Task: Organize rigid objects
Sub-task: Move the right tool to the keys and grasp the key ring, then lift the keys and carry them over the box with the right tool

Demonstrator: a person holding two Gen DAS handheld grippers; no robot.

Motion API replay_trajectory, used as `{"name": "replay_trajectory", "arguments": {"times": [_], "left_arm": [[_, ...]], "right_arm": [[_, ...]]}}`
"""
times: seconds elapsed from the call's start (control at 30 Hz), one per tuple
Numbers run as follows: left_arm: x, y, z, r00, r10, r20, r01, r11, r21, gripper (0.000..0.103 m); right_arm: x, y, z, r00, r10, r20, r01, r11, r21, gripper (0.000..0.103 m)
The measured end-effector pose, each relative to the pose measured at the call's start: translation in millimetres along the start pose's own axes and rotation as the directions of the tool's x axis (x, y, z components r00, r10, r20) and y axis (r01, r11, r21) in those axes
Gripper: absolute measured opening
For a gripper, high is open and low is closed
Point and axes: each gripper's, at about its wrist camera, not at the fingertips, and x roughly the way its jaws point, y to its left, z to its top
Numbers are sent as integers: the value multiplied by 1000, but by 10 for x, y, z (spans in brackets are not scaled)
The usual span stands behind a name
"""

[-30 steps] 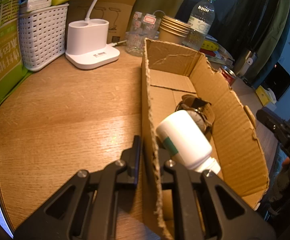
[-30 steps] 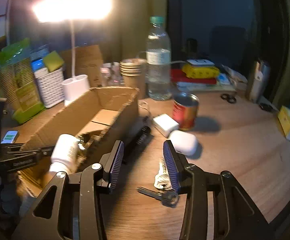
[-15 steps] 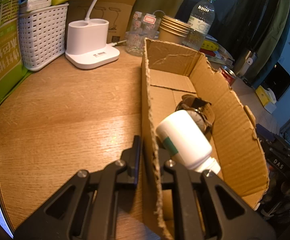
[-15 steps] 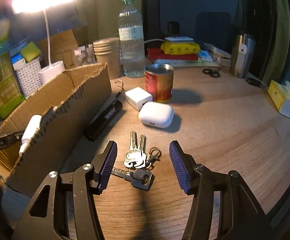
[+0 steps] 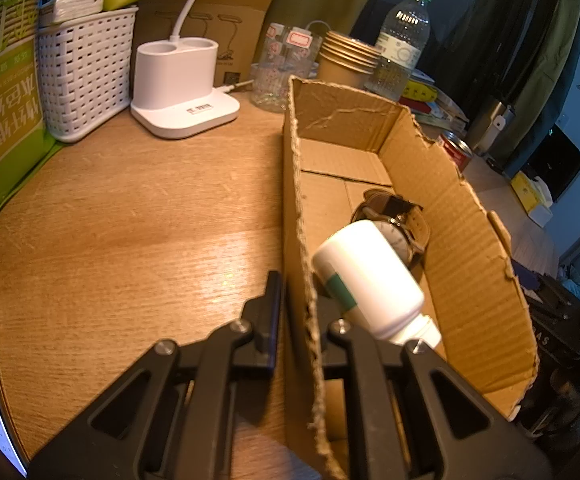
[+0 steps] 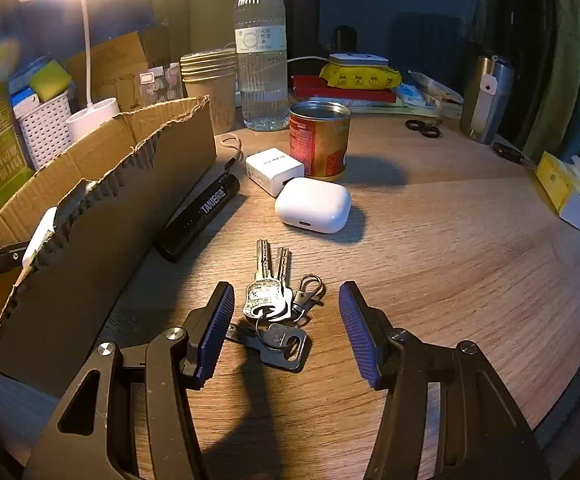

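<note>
The left claw (image 5: 296, 312) is pinching the near side wall of the cardboard box (image 5: 470, 280), one finger standing outside the wall and one inside it. The box is lying on the wooden worktop (image 5: 129, 220) with its top torn open. Inside it, a white bottle (image 5: 368, 280) with a green band is lying on its side, just beside the inner finger, and behind the bottle a wristwatch (image 5: 394, 224) with a dark strap is resting on the box floor, touching the bottle or almost so.

The right claw (image 6: 285, 320) is standing spread, with nothing pressed between its blue ribbed pads (image 6: 213, 328). A bunch of keys (image 6: 273, 304) is lying flat on the worktop between the two fingers, and neither pad is touching it. The two silver keys are pointing away from the camera, while a dark key is lying crosswise under them, close to the left pad.

Beyond the keys, a white earbud case (image 6: 314, 204) is lying near a white charger block (image 6: 273, 168) and a red tin can (image 6: 320, 140). A black cylinder with white letters (image 6: 201, 212) is lying along the outer wall of the box. A water bottle (image 6: 259, 52) and a stack of paper cups (image 6: 209, 76) are standing further back, under a lit desk lamp (image 6: 89, 60).
</note>
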Motion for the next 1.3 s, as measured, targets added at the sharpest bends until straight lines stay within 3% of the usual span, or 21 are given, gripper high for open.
{"name": "replay_trajectory", "arguments": {"times": [0.47, 0.63, 0.7, 0.73, 1.3], "left_arm": [[0, 2, 1, 1000, 0, 0, 0, 1000, 0, 9], [0, 2, 1, 1000, -1, -1, 1, 1000, -1, 9], [1, 2, 1, 1000, -1, -1, 1, 1000, 0, 9], [0, 3, 2, 1000, -1, -1, 1, 1000, 0, 9], [0, 2, 1, 1000, 0, -1, 0, 1000, -1, 9]], "right_arm": [[81, 69, -3, 999, -17, -34, 16, 999, -38, 55], [85, 65, 0, 999, 13, -34, -15, 999, -37, 41], [80, 67, 0, 999, 15, -29, -16, 999, -37, 27], [78, 69, -2, 999, 16, -27, -17, 999, -37, 26], [-50, 8, 10, 998, 61, 31, -61, 998, -7, 24]]}}
